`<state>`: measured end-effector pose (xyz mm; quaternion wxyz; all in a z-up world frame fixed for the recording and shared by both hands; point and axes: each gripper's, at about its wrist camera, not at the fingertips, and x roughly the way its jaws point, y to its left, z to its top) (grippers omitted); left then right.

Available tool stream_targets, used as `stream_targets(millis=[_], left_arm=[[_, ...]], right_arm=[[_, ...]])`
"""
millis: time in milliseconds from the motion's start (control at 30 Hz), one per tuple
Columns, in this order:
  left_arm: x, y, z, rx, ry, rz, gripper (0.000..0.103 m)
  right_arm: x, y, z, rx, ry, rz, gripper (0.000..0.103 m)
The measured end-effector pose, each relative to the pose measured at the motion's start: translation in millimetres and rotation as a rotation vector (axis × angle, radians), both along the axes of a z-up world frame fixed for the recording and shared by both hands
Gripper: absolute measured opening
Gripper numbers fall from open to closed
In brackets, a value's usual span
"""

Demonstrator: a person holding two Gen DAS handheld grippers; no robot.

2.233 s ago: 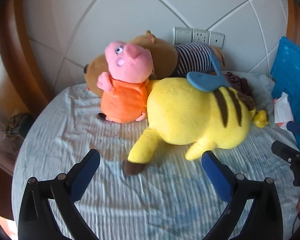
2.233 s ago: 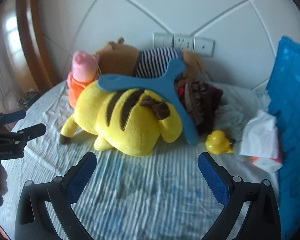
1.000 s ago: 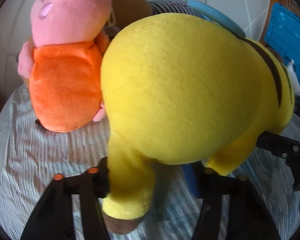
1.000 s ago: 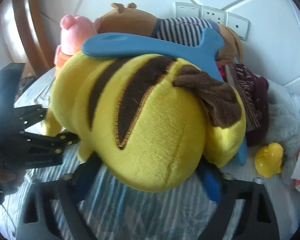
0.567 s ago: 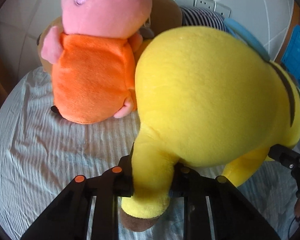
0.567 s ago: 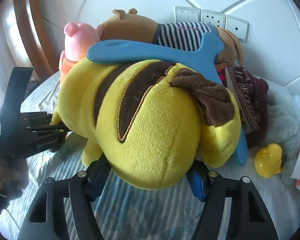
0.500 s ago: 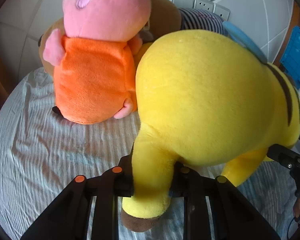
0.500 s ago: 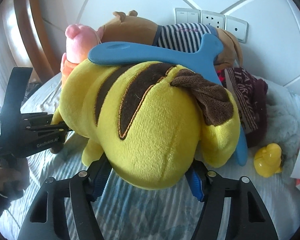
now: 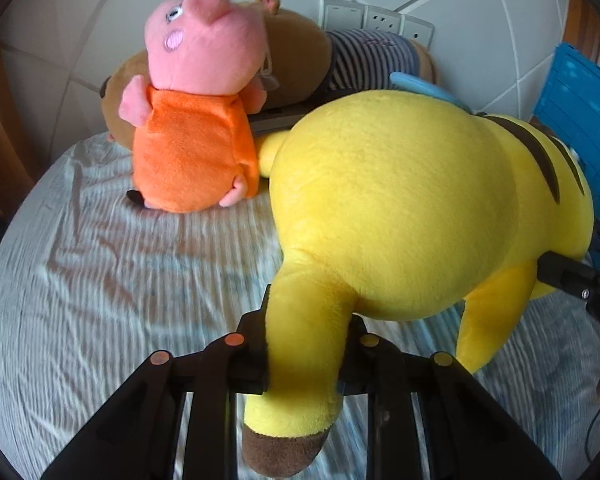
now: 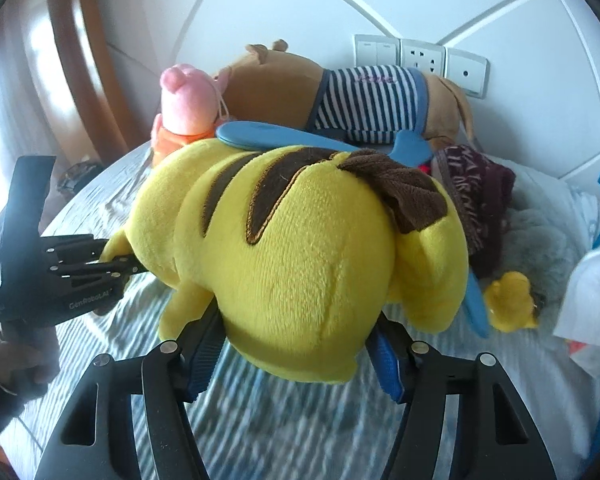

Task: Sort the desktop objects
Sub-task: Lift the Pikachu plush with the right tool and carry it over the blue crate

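Daylight glared off the wooden frame (image 10: 66, 60) at your left; sheet (image 9: 112, 280) below it motion-blurred, edges fisheye-bent.

The yellow plush toy (image 9: 400, 208) covers the inner faces of the left gripper (image 9: 306, 354), so the pads pressing its leg do not show. In the right wrist view its body hides the tips of the right gripper (image 10: 300, 344), whose jaws are closing on it. The toy's face cannot be seen in either view. The blue flat piece (image 10: 272, 136) beyond the fingers is partly under the toy. The blue crate (image 9: 580, 120) is cut off at the right edge. The striped sheet (image 10: 300, 420) between the fingers is blurred.
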<state>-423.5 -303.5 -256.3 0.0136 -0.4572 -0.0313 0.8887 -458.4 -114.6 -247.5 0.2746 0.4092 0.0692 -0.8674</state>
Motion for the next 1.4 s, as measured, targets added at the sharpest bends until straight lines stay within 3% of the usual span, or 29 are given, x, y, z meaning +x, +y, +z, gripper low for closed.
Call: stream_targets(millis=[233, 333, 533, 767, 1133, 1267, 1400], left_arm=[[32, 31, 27, 0.018, 0.004, -0.021, 0.021], [51, 40, 51, 0.006, 0.025, -0.041, 0.021], [75, 66, 104, -0.030, 0.105, -0.093, 0.021], [81, 114, 168, -0.061, 0.235, -0.200, 0.021], [81, 252, 298, -0.053, 0.492, -0.468, 0.021], [62, 334, 338, -0.035, 0.517, -0.562, 0.021], [28, 406, 354, 0.031, 0.491, -0.604, 0.021]], right_arm=[[52, 20, 38, 0.009, 0.036, 0.038, 0.063], [73, 31, 57, 0.007, 0.054, 0.046, 0.063], [118, 56, 103, -0.010, 0.129, 0.026, 0.063], [164, 105, 167, -0.042, 0.278, -0.081, 0.063], [221, 216, 282, -0.001, 0.560, -0.361, 0.063], [224, 275, 321, 0.026, 0.628, -0.474, 0.063], [205, 346, 349, 0.062, 0.626, -0.554, 0.064]])
